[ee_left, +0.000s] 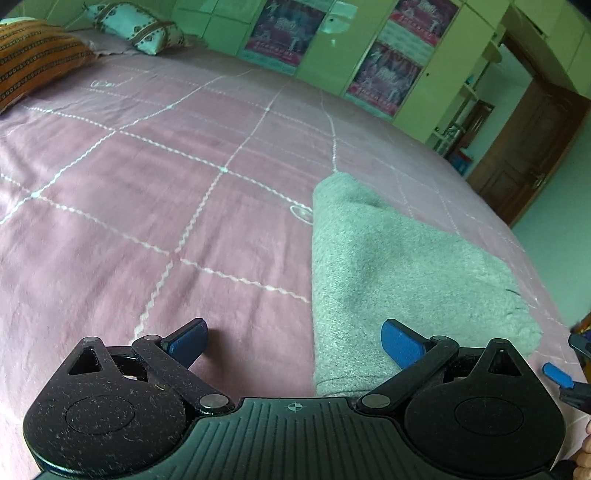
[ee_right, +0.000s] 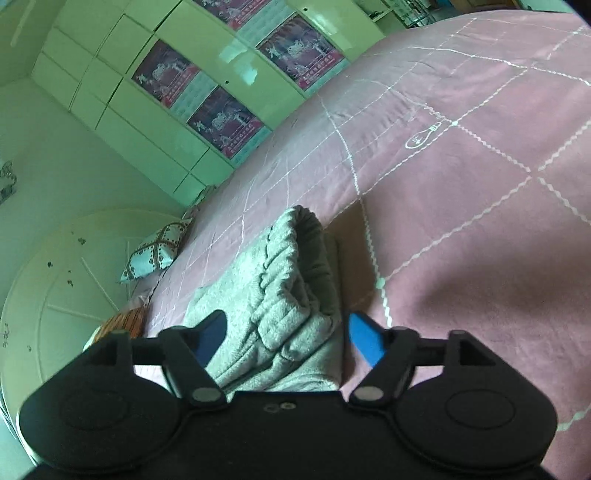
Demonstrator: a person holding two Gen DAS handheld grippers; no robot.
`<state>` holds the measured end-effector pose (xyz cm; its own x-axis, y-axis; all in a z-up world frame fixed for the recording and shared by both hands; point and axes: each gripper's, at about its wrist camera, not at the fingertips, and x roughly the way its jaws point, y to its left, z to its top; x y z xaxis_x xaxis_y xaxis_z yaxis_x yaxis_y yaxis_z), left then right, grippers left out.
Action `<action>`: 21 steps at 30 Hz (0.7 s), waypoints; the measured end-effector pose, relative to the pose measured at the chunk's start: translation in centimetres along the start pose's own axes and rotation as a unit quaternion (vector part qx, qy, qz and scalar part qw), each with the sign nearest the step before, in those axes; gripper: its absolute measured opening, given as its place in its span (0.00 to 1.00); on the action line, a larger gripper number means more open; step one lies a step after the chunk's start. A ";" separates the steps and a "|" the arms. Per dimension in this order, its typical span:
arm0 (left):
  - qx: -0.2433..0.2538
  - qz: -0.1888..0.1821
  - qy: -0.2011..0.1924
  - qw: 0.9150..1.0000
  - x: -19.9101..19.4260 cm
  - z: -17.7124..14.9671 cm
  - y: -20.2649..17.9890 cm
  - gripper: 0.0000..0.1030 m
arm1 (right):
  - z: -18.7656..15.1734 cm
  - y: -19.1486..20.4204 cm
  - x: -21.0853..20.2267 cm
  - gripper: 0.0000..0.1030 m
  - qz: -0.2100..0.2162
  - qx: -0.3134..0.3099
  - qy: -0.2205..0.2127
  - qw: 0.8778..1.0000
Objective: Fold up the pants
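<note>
The grey fleece pants (ee_left: 399,273) lie folded into a compact rectangle on the pink bed cover (ee_left: 155,206). My left gripper (ee_left: 293,345) is open and empty, just above the cover at the near left edge of the folded pants. In the right wrist view the pants (ee_right: 284,295) show their gathered waistband end, lying between my fingers. My right gripper (ee_right: 286,338) is open, its jaws spread either side of the fabric without closing on it. The right gripper's blue fingertips (ee_left: 557,374) show at the right edge of the left wrist view.
The bed cover (ee_right: 461,221) has a white grid pattern. A striped orange pillow (ee_left: 33,59) and a patterned white pillow (ee_left: 140,26) sit at the head end. Green cupboards with posters (ee_left: 384,77) line the far side. A brown door (ee_left: 528,155) stands to the right.
</note>
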<state>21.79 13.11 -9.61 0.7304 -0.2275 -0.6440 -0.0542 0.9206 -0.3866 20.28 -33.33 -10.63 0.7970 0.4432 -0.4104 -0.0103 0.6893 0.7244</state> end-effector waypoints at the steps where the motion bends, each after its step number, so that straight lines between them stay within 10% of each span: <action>1: -0.001 -0.001 0.002 1.000 0.2 0.1 -0.1 0.97 | 0.0 -0.2 0.1 0.68 0.001 0.006 0.002 1.000; 21: 0.010 -0.062 0.060 0.996 6.9 3.9 -1.7 0.97 | 2.7 -2.7 5.4 0.91 0.018 0.059 0.069 0.996</action>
<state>29.52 11.23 -10.85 0.6439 -0.3752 -0.6668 0.0452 0.8886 -0.4564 26.26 -34.38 -13.35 0.7064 0.5469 -0.4494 0.0396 0.6033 0.7965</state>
